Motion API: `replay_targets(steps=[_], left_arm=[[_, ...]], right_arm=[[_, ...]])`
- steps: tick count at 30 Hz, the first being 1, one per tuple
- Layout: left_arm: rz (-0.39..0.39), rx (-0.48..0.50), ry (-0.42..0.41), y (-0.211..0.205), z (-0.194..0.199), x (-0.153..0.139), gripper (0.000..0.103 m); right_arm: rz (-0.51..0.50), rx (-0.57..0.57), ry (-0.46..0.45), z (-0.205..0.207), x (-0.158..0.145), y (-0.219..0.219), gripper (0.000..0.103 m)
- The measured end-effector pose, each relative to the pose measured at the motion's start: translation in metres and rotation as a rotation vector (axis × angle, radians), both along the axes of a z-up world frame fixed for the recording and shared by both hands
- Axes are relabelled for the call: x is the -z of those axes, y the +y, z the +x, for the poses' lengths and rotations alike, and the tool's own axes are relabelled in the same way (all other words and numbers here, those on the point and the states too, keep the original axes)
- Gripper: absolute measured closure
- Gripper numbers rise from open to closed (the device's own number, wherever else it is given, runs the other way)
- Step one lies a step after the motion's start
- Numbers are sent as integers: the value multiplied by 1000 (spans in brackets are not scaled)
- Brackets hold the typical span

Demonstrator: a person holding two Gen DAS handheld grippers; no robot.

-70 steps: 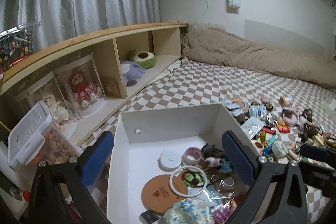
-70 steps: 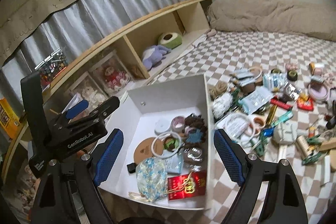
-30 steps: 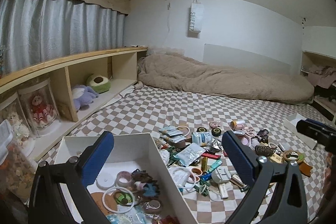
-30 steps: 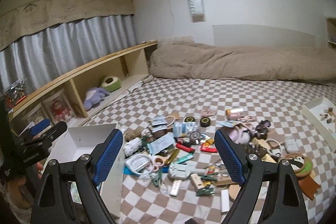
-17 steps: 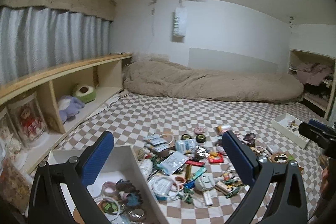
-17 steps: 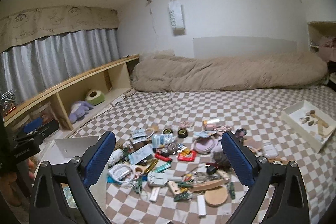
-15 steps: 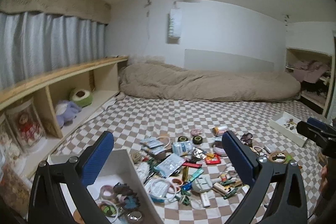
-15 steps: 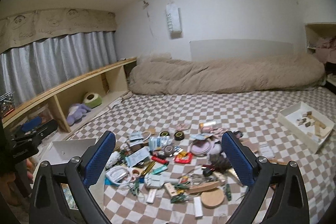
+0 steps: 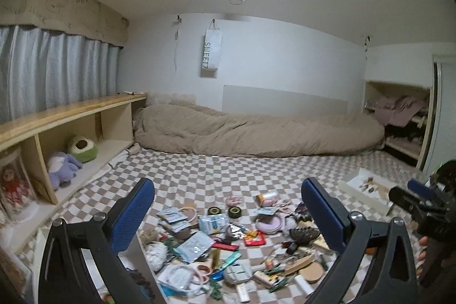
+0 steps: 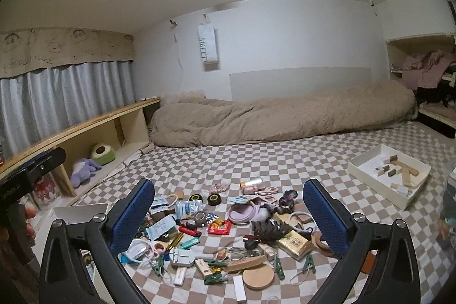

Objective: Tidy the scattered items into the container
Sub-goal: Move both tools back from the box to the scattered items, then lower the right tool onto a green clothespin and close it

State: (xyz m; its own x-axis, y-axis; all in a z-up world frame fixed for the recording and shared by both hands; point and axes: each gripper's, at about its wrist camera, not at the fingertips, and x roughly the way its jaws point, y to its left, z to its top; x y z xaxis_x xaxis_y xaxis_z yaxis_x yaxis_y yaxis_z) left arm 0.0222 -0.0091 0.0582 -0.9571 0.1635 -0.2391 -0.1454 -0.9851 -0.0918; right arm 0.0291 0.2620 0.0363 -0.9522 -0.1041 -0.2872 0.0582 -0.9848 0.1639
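Scattered small items (image 10: 228,232) lie in a pile on the checkered bed: a pink round compact (image 10: 242,211), a red packet (image 10: 219,227), a black hair claw (image 10: 270,228), a gold box (image 10: 295,242), a round wooden coaster (image 10: 258,277). The white container box (image 10: 79,211) sits at the pile's left, its wall (image 9: 136,252) partly behind my left finger. My left gripper (image 9: 228,215) hangs open above the pile (image 9: 228,247), holding nothing. My right gripper (image 10: 229,215) is wide open and empty over the same pile.
A second white tray (image 10: 390,175) with wooden pieces lies on the bed at the right. A beige duvet (image 10: 285,116) runs along the far wall. A low wooden shelf (image 10: 85,138) with plush toys lines the left side.
Both views have swung up and to the right, away from the box and over to the pile; the box has slid to the lower left. The right jaws stand a little wider.
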Motion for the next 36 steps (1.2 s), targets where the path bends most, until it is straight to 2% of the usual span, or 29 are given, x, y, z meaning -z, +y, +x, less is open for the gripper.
replay_targets(steps=[8,15,19,21,26,36], left_arm=[[-31,24,-109,20,-29,34,0],[-53,35,-248,38,-55,83,0],[-106,46,-336,55,-67,115,0],[-132,55,-350,64,-70,128,0],[-174,20,-426,84,-76,166,0],[-190,-78,-582,90,-82,232,0]], right_arm=[[-56,53,-65,-21,29,22,0],[-156,69,-158,-43,64,43,0],[-184,71,-196,-53,81,51,0],[-203,71,-219,-57,89,56,0],[-306,83,-299,-67,112,75,0],[-338,143,-391,-83,149,102,0]])
